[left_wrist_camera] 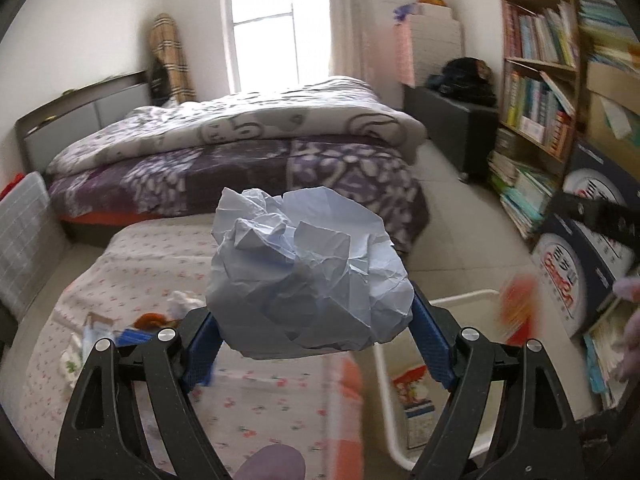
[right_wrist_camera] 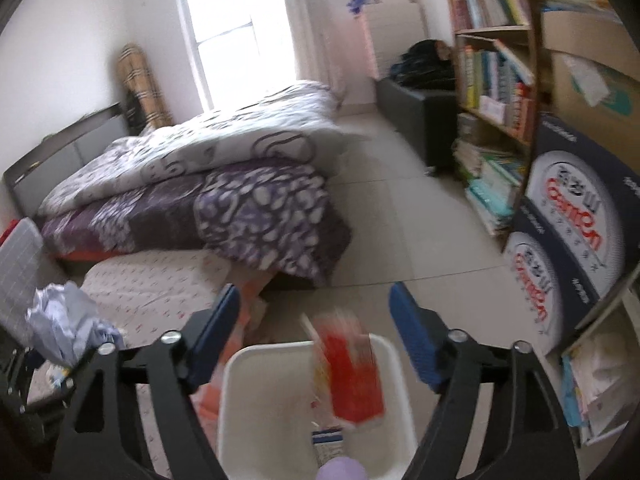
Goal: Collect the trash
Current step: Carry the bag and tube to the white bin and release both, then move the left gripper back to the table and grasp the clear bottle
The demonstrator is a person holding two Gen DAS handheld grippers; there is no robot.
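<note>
My left gripper (left_wrist_camera: pixel 312 336) is shut on a large crumpled ball of pale blue paper (left_wrist_camera: pixel 308 272), held above the floral-sheeted mattress (left_wrist_camera: pixel 256 404). The same paper ball shows at the left of the right wrist view (right_wrist_camera: pixel 64 324). My right gripper (right_wrist_camera: pixel 314 320) is open and empty above the white bin (right_wrist_camera: pixel 240 400). A blurred red packet (right_wrist_camera: pixel 352 376) is in the air between its fingers, falling into the bin. It shows as a red blur in the left wrist view (left_wrist_camera: pixel 516 304) over the bin's rim (left_wrist_camera: pixel 384 380). A printed wrapper (left_wrist_camera: pixel 414 400) lies inside the bin.
More litter (left_wrist_camera: pixel 120 332) lies on the mattress at the left. A bed with a purple quilt (left_wrist_camera: pixel 240 160) stands behind. A bookshelf (left_wrist_camera: pixel 536 92) and stacked boxes (right_wrist_camera: pixel 576 216) line the right side. A plastic crate (left_wrist_camera: pixel 20 236) stands at the left. Tiled floor (right_wrist_camera: pixel 400 220) lies between.
</note>
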